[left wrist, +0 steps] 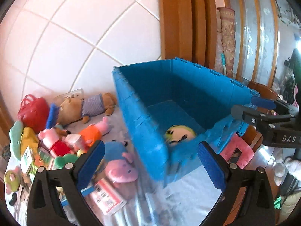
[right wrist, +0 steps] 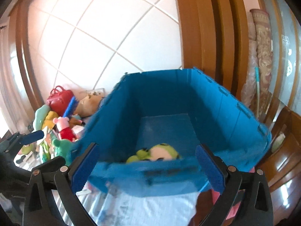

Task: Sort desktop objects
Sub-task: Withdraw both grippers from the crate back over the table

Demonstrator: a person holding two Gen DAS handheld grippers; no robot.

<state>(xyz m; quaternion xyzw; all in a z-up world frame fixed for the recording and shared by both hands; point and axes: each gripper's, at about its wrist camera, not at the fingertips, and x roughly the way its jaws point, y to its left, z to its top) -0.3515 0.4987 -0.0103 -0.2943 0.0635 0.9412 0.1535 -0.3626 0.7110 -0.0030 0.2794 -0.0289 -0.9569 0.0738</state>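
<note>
Both claws are seen wide apart with nothing held. Just ahead of the right claw [right wrist: 147,169] stands the blue box [right wrist: 235,116], and a green toy [right wrist: 158,153] is seen lying inside at its near wall. The left claw [left wrist: 151,166] is found beside the box, and a pile of toys [left wrist: 62,137] is spread on the tabletop [left wrist: 180,195] to its left.
</note>
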